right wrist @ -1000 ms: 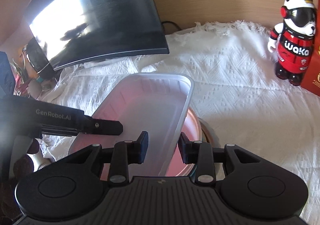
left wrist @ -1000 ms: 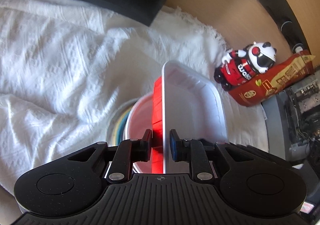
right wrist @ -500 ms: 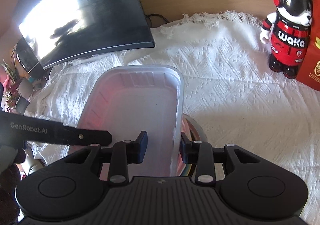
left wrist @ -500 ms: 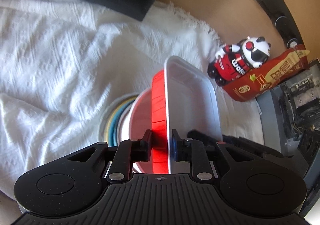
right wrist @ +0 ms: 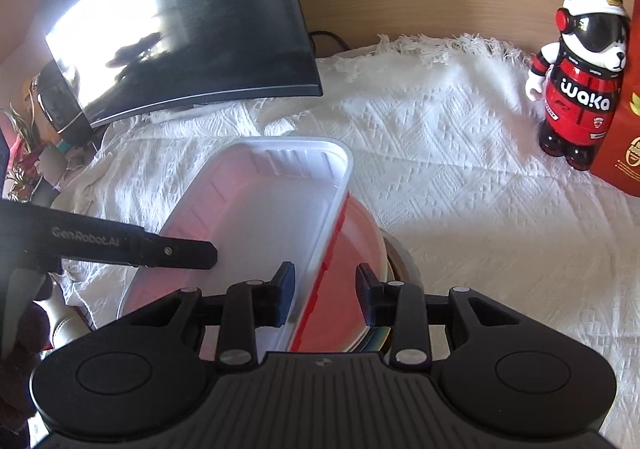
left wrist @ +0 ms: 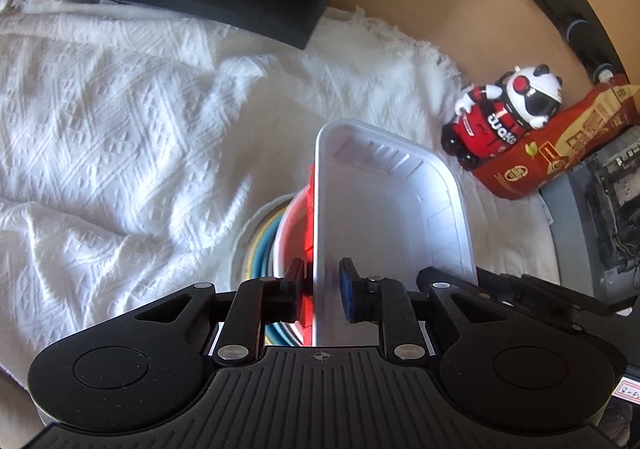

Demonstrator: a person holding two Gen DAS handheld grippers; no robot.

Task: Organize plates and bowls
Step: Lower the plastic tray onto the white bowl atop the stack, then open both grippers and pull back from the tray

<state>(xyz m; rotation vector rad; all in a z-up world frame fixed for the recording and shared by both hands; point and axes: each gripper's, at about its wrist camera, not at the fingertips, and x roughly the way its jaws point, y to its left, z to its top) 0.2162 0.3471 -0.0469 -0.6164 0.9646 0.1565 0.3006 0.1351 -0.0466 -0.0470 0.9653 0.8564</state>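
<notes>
White cloth — plate stack, panda figure.

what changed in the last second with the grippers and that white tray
Both grippers opened: the left gripper and right gripper now straddle the white tray's rims with gaps, letting it go onto the red bowl. The plate stack and panda figure stayed put.

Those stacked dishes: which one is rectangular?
The white tray with red sides, topmost on the stack; the plates beneath it are round.

Opposed close wrist views – shared tray
</notes>
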